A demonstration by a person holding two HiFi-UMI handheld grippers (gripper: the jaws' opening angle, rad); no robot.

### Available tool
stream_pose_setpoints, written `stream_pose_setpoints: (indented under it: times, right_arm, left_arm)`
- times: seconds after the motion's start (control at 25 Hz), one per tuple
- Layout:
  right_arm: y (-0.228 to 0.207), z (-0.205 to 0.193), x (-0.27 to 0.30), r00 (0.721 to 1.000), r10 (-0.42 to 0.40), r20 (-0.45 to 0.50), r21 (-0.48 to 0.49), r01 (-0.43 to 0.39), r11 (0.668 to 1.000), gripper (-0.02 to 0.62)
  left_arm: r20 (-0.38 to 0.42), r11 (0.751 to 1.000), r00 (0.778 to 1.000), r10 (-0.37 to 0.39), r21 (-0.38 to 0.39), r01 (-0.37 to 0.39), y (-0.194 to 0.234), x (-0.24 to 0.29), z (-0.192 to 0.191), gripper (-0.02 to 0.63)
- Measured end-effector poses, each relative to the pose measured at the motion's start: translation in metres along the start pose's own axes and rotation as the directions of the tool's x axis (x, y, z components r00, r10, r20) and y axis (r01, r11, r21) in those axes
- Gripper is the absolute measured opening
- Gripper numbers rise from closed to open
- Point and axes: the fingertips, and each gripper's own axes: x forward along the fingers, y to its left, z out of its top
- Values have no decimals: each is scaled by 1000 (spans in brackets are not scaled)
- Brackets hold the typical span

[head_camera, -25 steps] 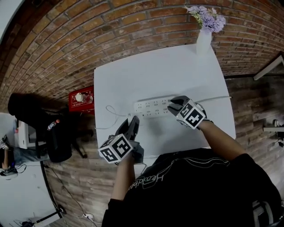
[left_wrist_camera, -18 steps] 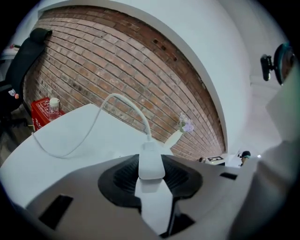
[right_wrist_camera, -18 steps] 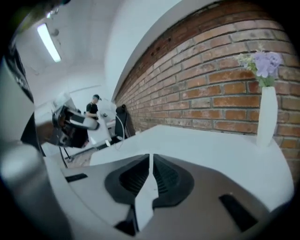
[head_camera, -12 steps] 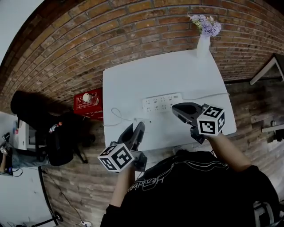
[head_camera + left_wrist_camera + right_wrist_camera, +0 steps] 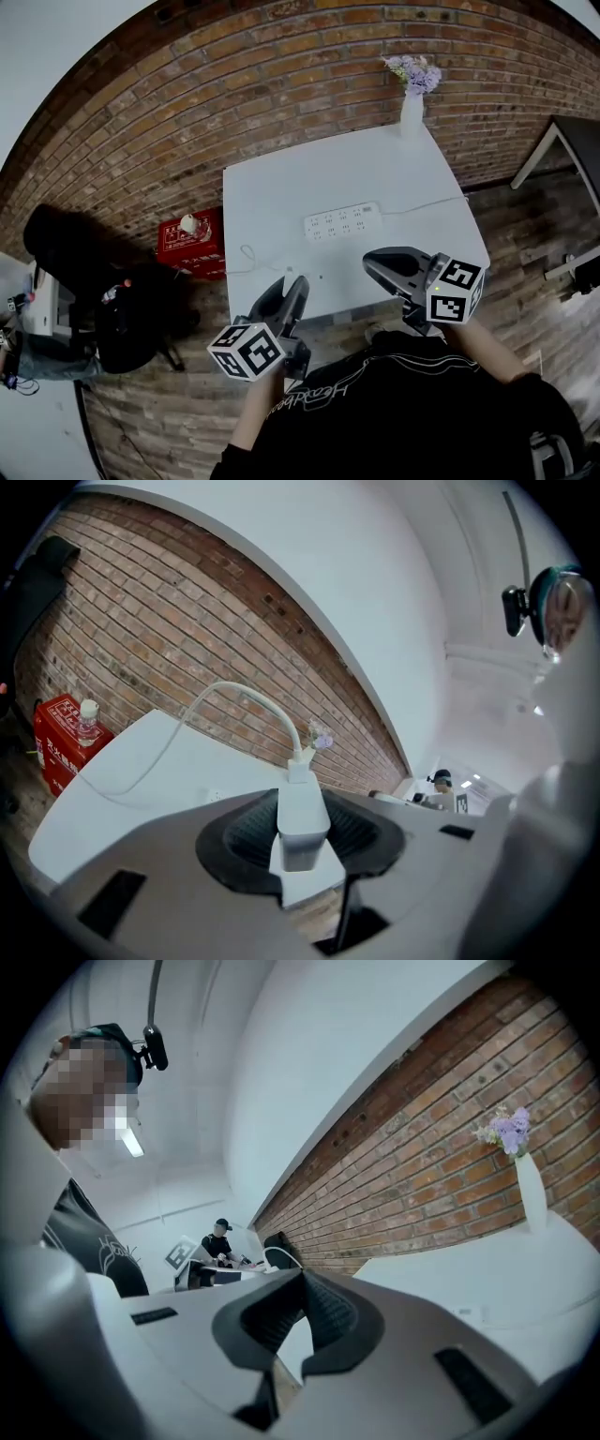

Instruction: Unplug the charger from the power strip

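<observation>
The white power strip (image 5: 344, 223) lies in the middle of the white table (image 5: 281, 187), its own cord running off to the right. My left gripper (image 5: 296, 284) hovers off the table's near edge, shut on the white charger (image 5: 302, 808), which stands upright between its pads. The charger's thin white cable (image 5: 234, 694) arcs up and left, then drops onto the table (image 5: 141, 761). My right gripper (image 5: 372, 262) hangs above the near right part of the table, apart from the strip. Its jaws (image 5: 302, 1288) are shut with nothing between them.
A white vase of purple flowers (image 5: 412, 94) stands at the table's far right corner, against the brick wall. On the floor to the left sit a red box (image 5: 192, 246) with a bottle on it and a black bag (image 5: 84, 272).
My right gripper has left the right end of the power strip and come up and back toward me. The left gripper has also drawn back and risen, charger in its jaws.
</observation>
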Motion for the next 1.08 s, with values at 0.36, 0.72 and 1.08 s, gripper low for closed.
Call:
stream_pose_setpoints:
  times: [0.36, 0.72, 1.08]
  right_arm:
    - [13, -25, -9, 999, -35, -38, -20, 34, 999, -3]
    - [13, -35, -16, 997, -59, -42, 4, 59, 998, -3]
    - [16, -38, -18, 997, -59, -55, -1, 59, 998, -3]
  left_arm:
    - [-3, 1000, 1000, -28, 13, 28, -4, -7, -12, 137]
    - [-22, 999, 998, -53, 10, 53, -7, -1, -18, 137]
    - [-36, 998, 998, -61, -6, 61, -10, -3, -28, 137]
